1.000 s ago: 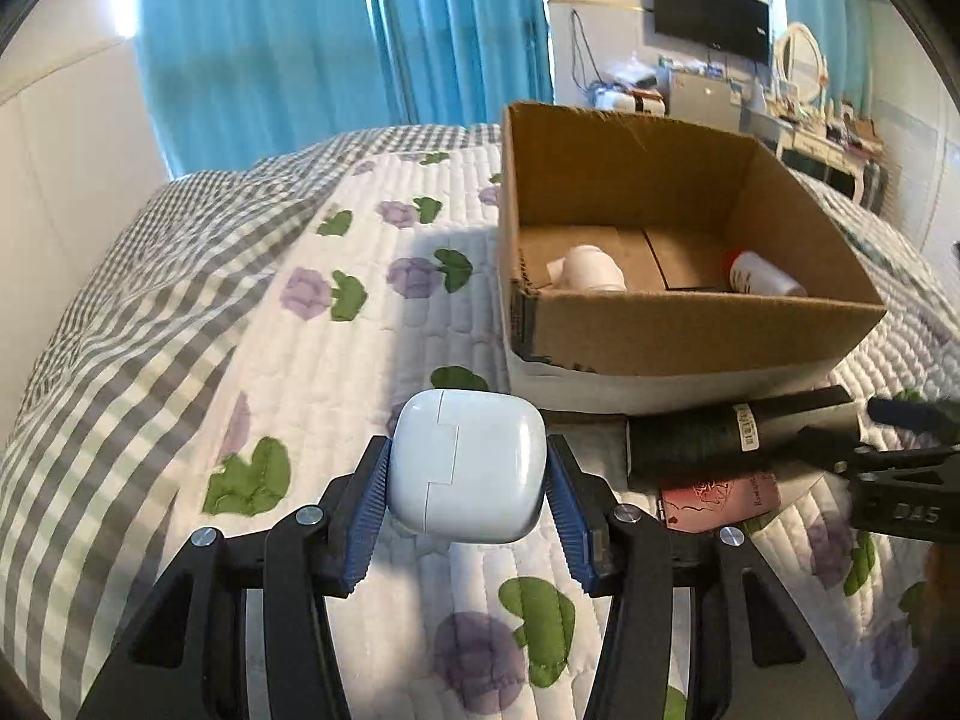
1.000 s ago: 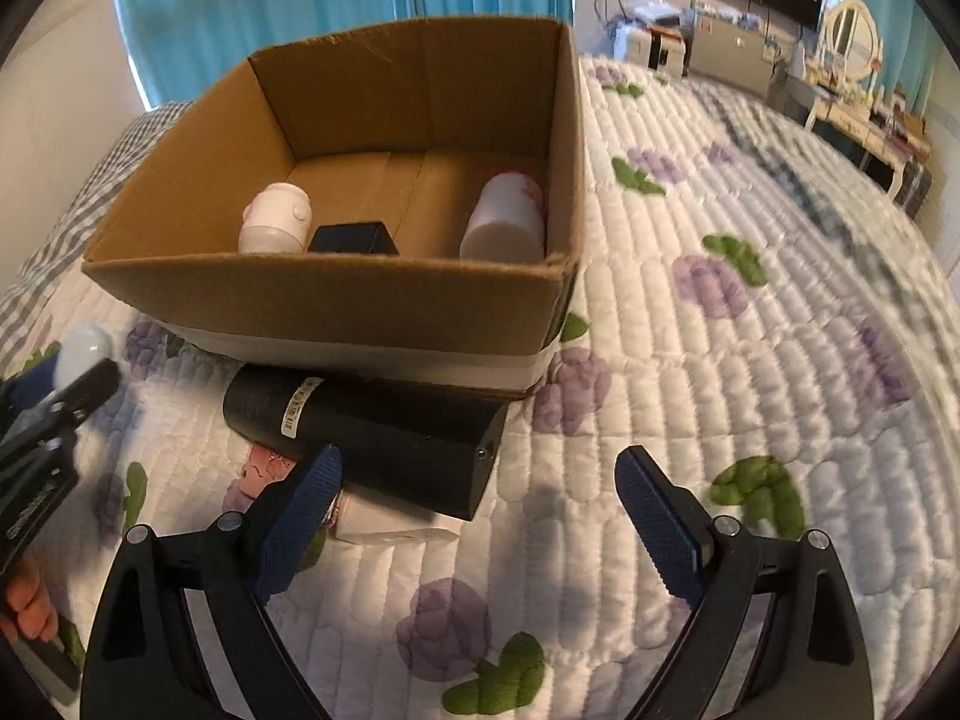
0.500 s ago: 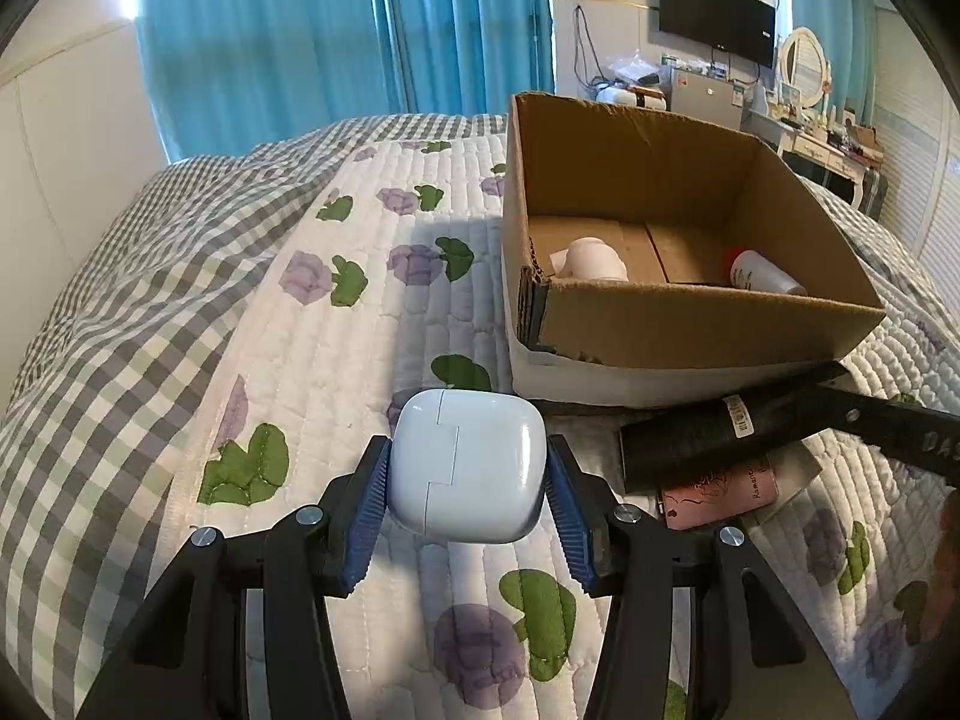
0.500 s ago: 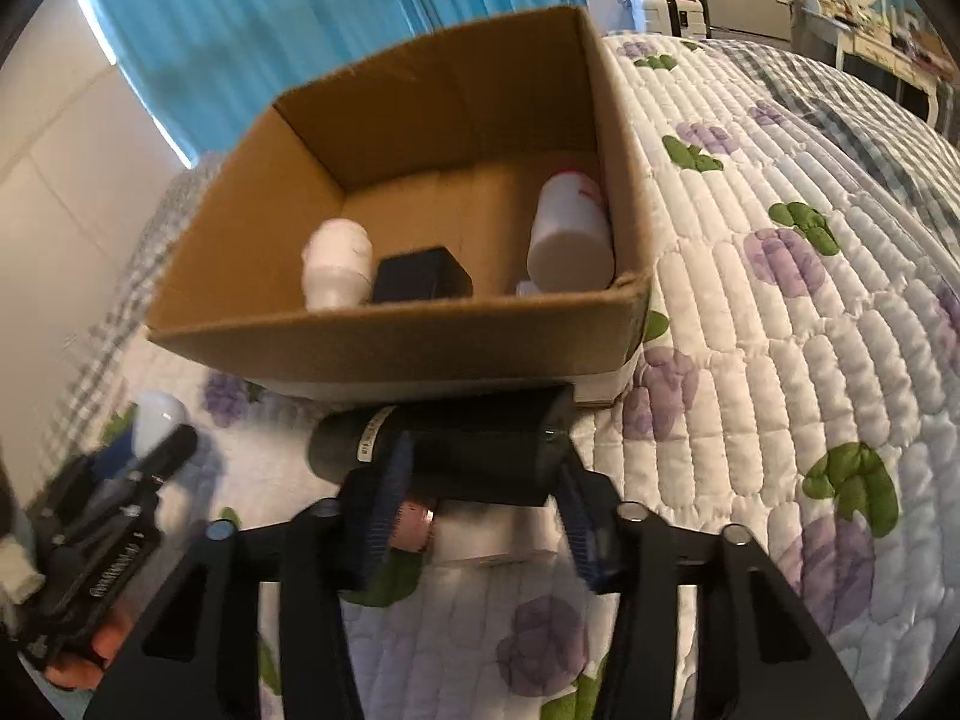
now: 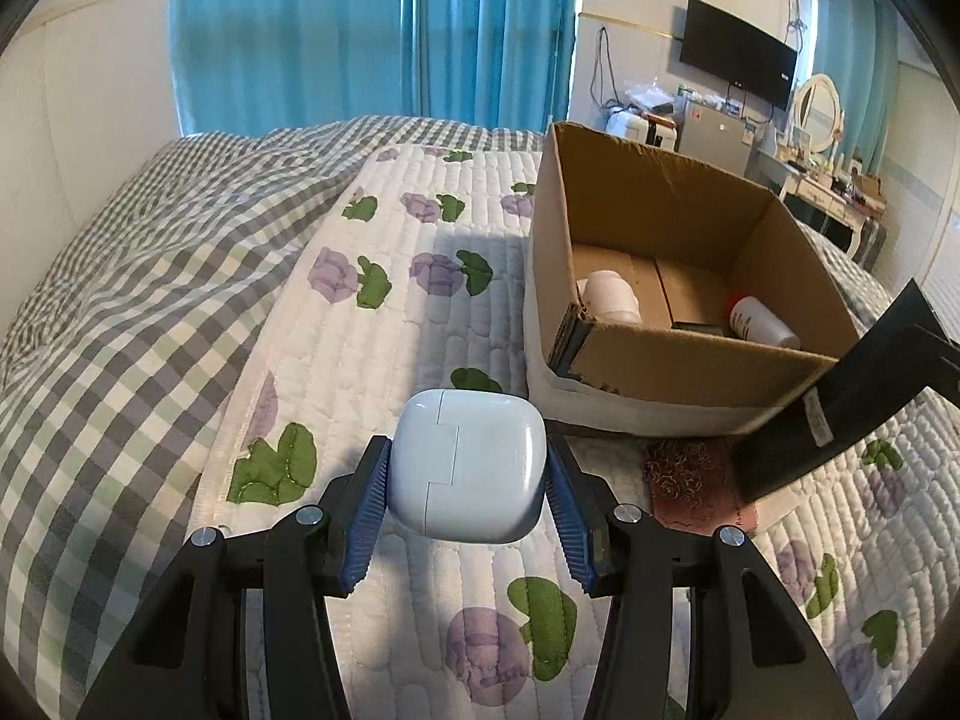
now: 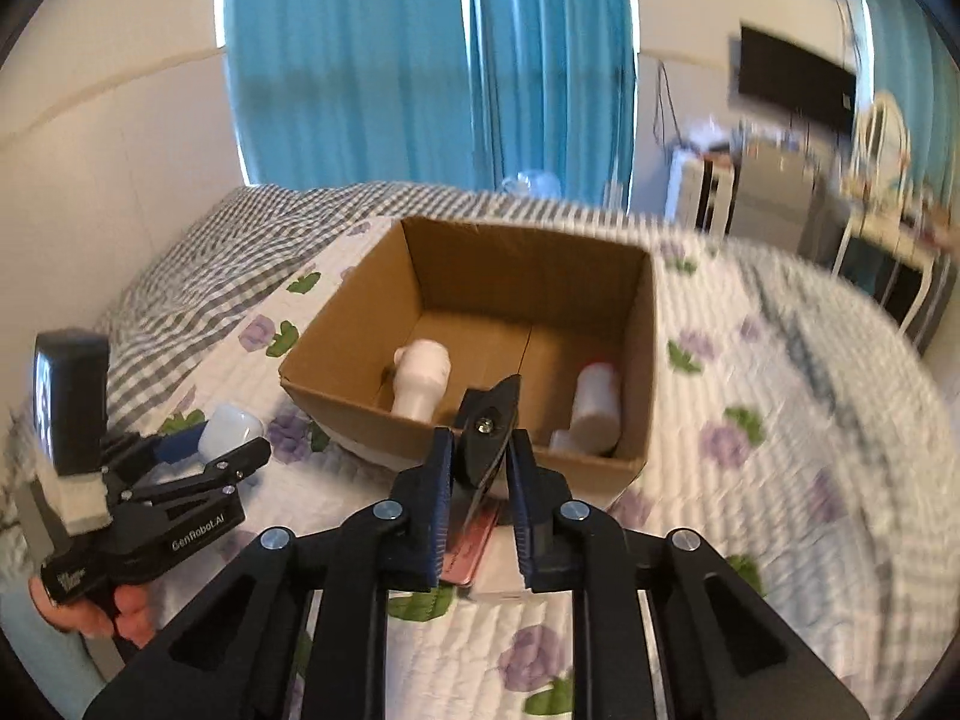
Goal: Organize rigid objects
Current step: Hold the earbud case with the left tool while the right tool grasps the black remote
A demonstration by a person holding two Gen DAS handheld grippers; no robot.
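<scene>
While two white bottles [image 6: 420, 381] already lie in the box [image 5: 690, 378] on the bed, the left gripper [image 5: 468, 504] clamps a white case [image 5: 471, 465] near its front-left corner, and the right gripper [image 6: 477, 510] lifts a black tube [image 5: 840, 402] above its front edge.

White case [image 5: 468, 468], smooth glossy plastic, is sitting clamped between the ribbed blue pads [image 5: 366, 516] of the left gripper [image 5: 468, 498], whose black arms are showing matt plastic and bright metal screws. Black box [image 6: 486, 429], matt with a metal screw on its end, is sitting pinched between the right gripper [image 6: 477, 498] fingers. Cardboard box [image 5: 660, 360] ahead of the fingers is showing raw brown corrugated paper, torn at one corner. Quilt [image 5: 384, 330] beneath both is looking like soft stitched matt cloth. White bottle [image 6: 420, 381] inside is looking like matt plastic.
</scene>
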